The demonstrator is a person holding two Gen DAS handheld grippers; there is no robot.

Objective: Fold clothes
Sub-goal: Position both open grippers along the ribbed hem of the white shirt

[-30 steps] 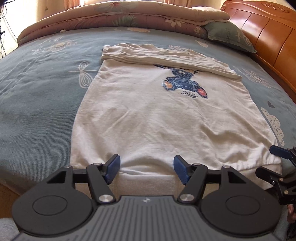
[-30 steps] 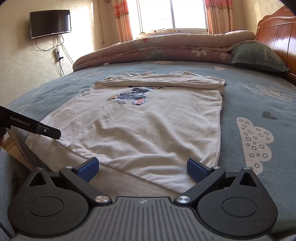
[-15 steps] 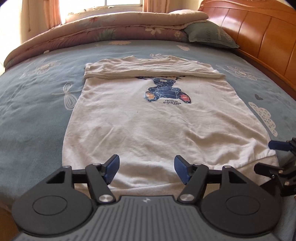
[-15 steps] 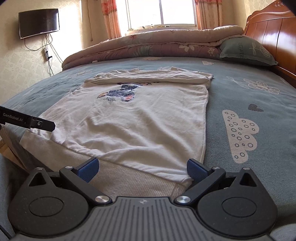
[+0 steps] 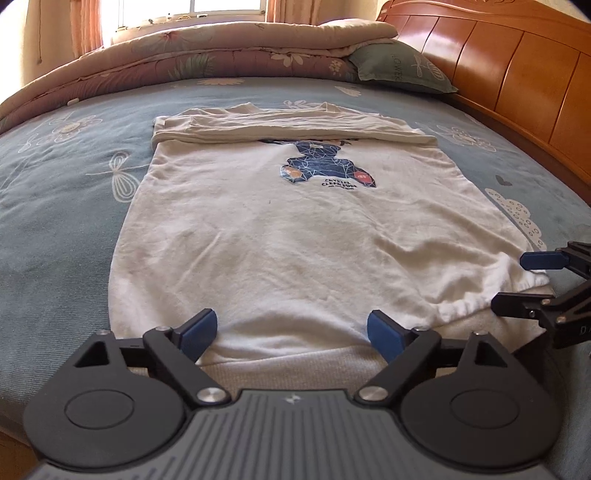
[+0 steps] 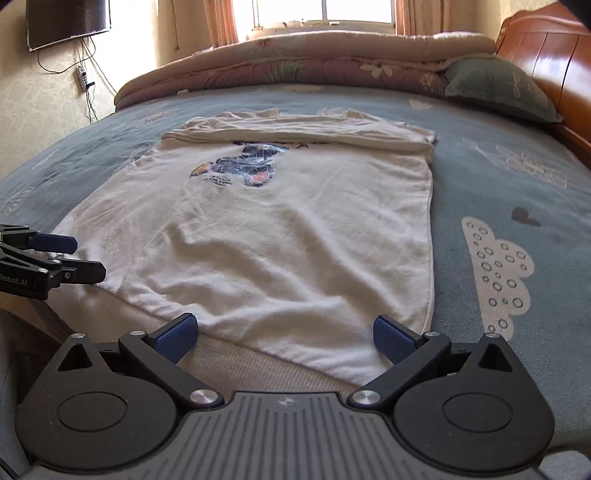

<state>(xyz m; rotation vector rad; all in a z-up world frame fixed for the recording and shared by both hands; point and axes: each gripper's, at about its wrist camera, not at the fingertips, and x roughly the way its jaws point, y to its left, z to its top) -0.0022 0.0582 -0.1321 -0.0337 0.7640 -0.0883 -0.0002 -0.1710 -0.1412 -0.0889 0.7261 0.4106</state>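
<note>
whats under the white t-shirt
The white t-shirt lies flat on the blue patterned bedsheet, its hem at the bed's near edge. Whatever part of the sheet's pattern sits beneath it is covered.

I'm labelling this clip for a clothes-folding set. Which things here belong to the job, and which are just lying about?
Job:
- white T-shirt, sleeves already folded in
- left gripper, fingers opening, nothing between them
- right gripper, open

Lying about:
- rolled quilt
- green pillow
- wall TV
- wooden headboard

The folded-over sleeves (image 5: 291,127) hide the top of the shirt's print (image 5: 327,168). The television (image 6: 68,22) is cut off by the frame edge. The pillow's lettering (image 5: 397,68) is too small to read fully.
</note>
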